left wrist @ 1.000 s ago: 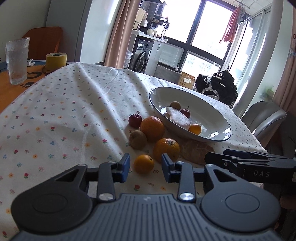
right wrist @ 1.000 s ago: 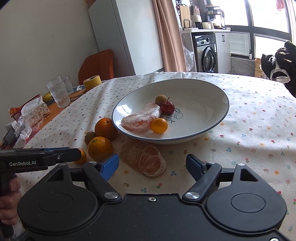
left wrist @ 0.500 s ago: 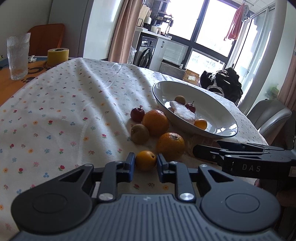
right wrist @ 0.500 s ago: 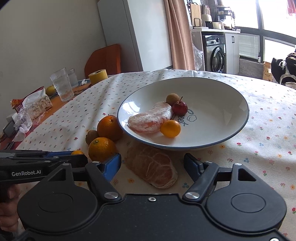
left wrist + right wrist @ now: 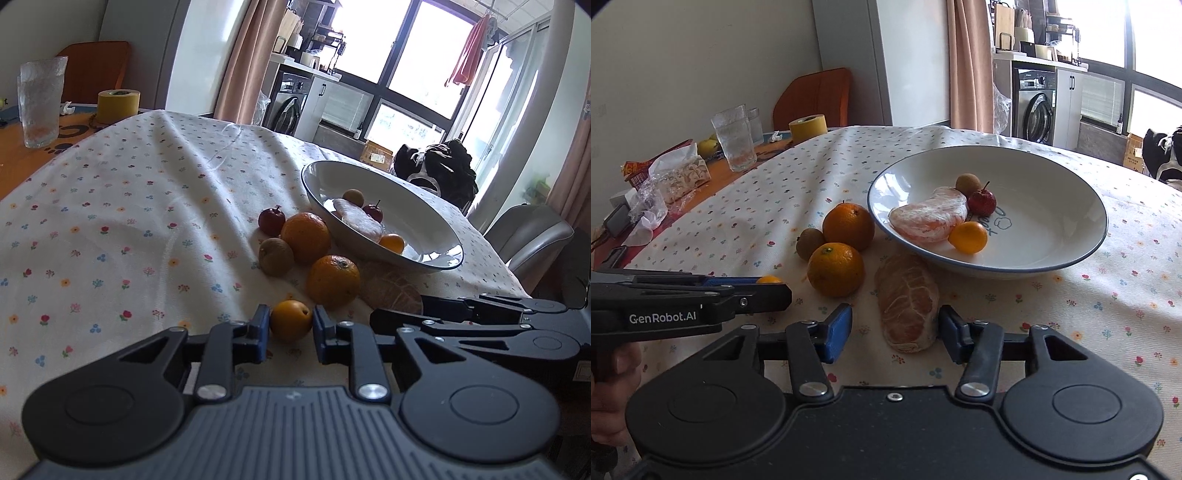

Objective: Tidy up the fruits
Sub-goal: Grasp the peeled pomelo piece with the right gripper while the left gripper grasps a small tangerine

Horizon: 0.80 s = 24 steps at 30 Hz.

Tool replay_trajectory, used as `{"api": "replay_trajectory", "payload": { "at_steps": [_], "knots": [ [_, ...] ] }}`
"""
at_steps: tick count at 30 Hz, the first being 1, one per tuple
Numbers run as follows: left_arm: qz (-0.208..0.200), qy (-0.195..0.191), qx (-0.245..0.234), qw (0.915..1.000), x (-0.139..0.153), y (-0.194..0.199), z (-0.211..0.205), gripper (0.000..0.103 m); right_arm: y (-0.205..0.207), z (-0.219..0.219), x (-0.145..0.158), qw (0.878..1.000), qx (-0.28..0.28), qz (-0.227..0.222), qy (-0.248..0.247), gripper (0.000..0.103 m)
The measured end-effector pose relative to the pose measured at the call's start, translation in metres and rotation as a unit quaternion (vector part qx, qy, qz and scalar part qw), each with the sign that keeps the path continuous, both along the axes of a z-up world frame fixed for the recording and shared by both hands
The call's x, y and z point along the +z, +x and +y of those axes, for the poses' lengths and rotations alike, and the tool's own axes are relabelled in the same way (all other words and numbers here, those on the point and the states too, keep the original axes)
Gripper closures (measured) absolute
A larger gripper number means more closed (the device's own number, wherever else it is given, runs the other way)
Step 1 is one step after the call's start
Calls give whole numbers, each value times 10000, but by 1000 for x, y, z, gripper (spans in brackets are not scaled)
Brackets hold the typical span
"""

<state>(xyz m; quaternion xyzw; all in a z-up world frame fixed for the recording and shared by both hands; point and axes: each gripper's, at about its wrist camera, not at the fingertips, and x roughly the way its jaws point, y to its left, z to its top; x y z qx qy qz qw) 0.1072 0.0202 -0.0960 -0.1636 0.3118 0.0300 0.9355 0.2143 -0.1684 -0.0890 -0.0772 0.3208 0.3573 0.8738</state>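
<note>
My left gripper (image 5: 290, 330) is shut on a small orange (image 5: 290, 319) that sits low on the flowered tablecloth. My right gripper (image 5: 894, 334) is open, and the near end of a peeled citrus piece (image 5: 908, 306) lies between its fingers on the cloth. Beyond them lie two big oranges (image 5: 835, 268) (image 5: 848, 226), a brown kiwi (image 5: 809, 243) and a small red fruit (image 5: 271, 221). The white blue-rimmed bowl (image 5: 1071, 254) holds another peeled piece (image 5: 927, 219), a small orange (image 5: 967, 237), a red fruit (image 5: 981, 202) and a brown fruit (image 5: 967, 183).
At the table's far left stand drinking glasses (image 5: 734, 137), a yellow tape roll (image 5: 808, 126) and snack packets (image 5: 668, 173) on bare wood. A grey chair (image 5: 532, 236) stands past the table's right edge. A hand (image 5: 613, 391) holds the left gripper's handle.
The left fingers have drawn in around the small orange and shut on it. The right gripper has moved forward, so the peeled piece now lies between its open fingers.
</note>
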Motion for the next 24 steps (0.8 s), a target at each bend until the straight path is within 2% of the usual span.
{"api": "replay_trajectory", "payload": {
  "at_steps": [7,14,20,22,23,24],
  "knots": [
    [-10,-28,4,10000,0,-2,2,80,2,-6,4,9991,18,291,294,54],
    [-7,5,6,10000,-1,-1,0,80,9,-1,-1,9995,33,159,282,55],
    [4,48,33,10000,0,0,-2,80,6,5,-3,9999,111,-85,64,55],
    [11,48,32,10000,0,1,-2,80,4,8,-3,9998,88,-193,-50,58],
    [14,32,25,10000,0,2,-3,80,3,9,-3,9996,28,-265,-126,65],
    [15,9,4,10000,0,2,-3,80,2,9,-3,9994,-14,-302,-157,69]
  ]
}}
